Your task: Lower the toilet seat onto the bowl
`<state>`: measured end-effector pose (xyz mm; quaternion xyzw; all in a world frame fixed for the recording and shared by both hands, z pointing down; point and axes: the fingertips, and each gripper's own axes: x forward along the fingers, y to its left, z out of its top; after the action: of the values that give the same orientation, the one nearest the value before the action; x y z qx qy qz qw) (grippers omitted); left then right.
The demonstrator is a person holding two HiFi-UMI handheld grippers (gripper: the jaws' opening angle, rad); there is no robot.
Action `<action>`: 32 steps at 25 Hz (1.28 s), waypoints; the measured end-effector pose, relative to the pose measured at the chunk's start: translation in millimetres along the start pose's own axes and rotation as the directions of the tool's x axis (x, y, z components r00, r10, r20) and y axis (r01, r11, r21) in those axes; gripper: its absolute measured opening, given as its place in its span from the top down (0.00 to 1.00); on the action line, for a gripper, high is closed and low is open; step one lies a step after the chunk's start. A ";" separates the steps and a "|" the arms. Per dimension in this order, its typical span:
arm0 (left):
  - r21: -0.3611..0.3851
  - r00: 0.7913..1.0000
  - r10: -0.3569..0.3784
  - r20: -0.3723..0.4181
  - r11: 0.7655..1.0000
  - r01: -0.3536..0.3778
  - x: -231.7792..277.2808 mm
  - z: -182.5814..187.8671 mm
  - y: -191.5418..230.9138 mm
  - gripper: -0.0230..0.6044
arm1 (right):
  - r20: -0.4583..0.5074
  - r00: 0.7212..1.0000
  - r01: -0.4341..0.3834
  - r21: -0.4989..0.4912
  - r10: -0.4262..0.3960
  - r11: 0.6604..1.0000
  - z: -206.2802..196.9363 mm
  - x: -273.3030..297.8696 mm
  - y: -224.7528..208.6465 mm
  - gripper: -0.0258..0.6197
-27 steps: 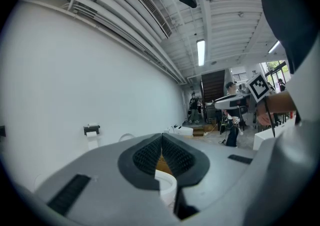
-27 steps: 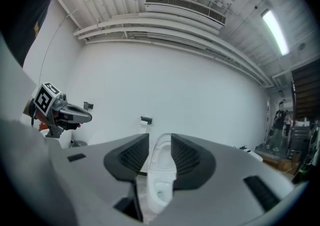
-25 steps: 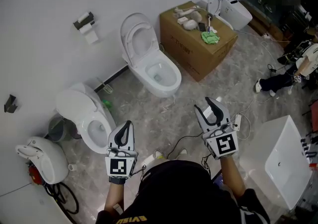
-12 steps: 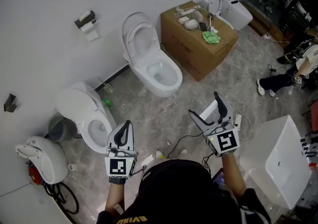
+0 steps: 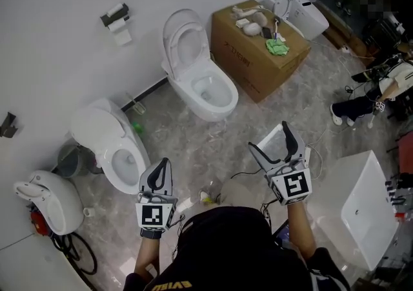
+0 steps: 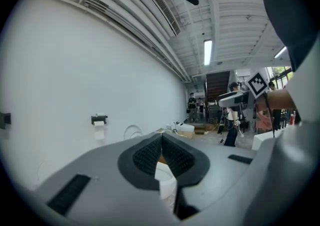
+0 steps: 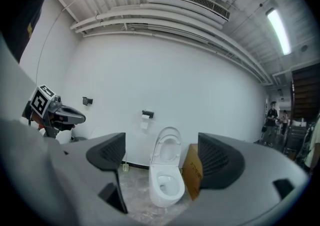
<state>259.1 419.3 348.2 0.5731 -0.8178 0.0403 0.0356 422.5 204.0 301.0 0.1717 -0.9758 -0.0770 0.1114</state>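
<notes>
The white toilet [image 5: 211,95] stands against the wall, its seat [image 5: 182,43] and lid tilted up against the wall. In the right gripper view the toilet [image 7: 166,186] shows straight ahead between the jaws, with the seat [image 7: 169,151] upright. My right gripper [image 5: 268,138] hangs well short of the bowl; its jaws have just been opening and stand wide, with nothing between them [image 7: 161,145]. My left gripper [image 5: 162,166] is shut on nothing, lower left of the toilet, and its pads meet [image 6: 161,142].
A cardboard box [image 5: 259,39] with odds and ends on top stands right of the toilet. A second toilet [image 5: 111,146] and a bin [image 5: 66,160] are at the left. A white basin [image 5: 362,211] lies at the right, and cables cross the floor.
The right gripper's jaws have spread from narrow to wide. Both grippers have hardly moved in the head view. The left gripper stays shut.
</notes>
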 end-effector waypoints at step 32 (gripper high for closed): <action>0.058 0.999 0.019 -0.047 0.998 -0.016 288.3 37.1 87.5 0.94 | 0.014 1.000 0.003 0.044 -0.004 0.999 -18.4 266.0 -158.3 0.27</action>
<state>78.1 175.7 339.2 0.5656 -0.8201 0.0781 0.0381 233.6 -38.8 339.7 0.1752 -0.9777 -0.0569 0.1007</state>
